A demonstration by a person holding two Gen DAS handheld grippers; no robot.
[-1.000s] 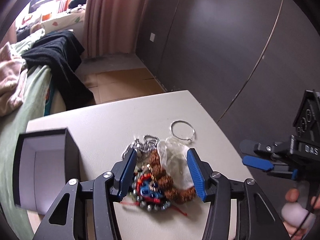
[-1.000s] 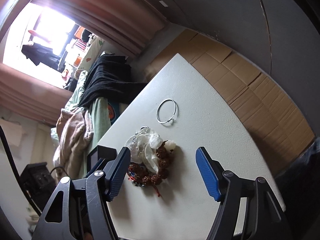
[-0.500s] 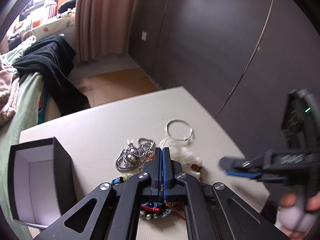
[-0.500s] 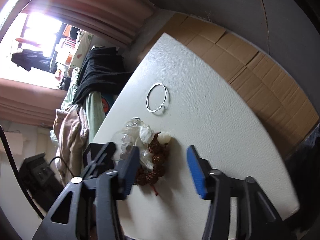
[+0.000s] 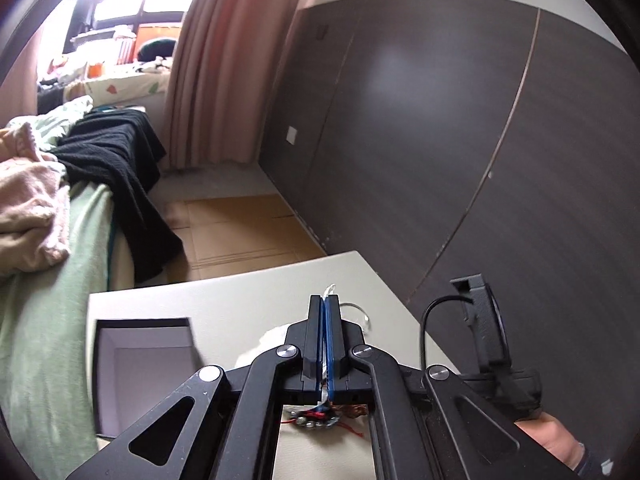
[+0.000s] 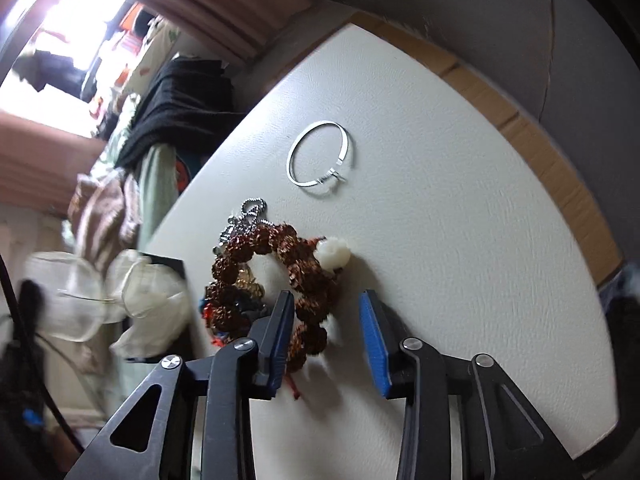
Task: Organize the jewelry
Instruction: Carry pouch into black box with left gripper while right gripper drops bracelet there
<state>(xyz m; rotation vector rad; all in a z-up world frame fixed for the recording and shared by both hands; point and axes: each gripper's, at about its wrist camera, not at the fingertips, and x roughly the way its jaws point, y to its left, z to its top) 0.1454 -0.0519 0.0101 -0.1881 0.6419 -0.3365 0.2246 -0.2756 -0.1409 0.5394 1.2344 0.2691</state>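
White counter (image 6: 460, 208) carries the jewelry. Left tool (image 5: 324, 304) is clamped on a sheer white pouch (image 6: 148, 292), lifted off the counter. Right tool (image 6: 326, 320), jaws wide, straddles a brown seed-bead bracelet (image 6: 280, 280); a silver bangle (image 6: 320, 158) lies beyond that bracelet.

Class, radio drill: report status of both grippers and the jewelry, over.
Left gripper shut on sheer pouch, lifted beside black box. Right gripper open, straddling brown bead bracelet. Silver bangle lies apart. Ball chain tangled alongside bracelet.
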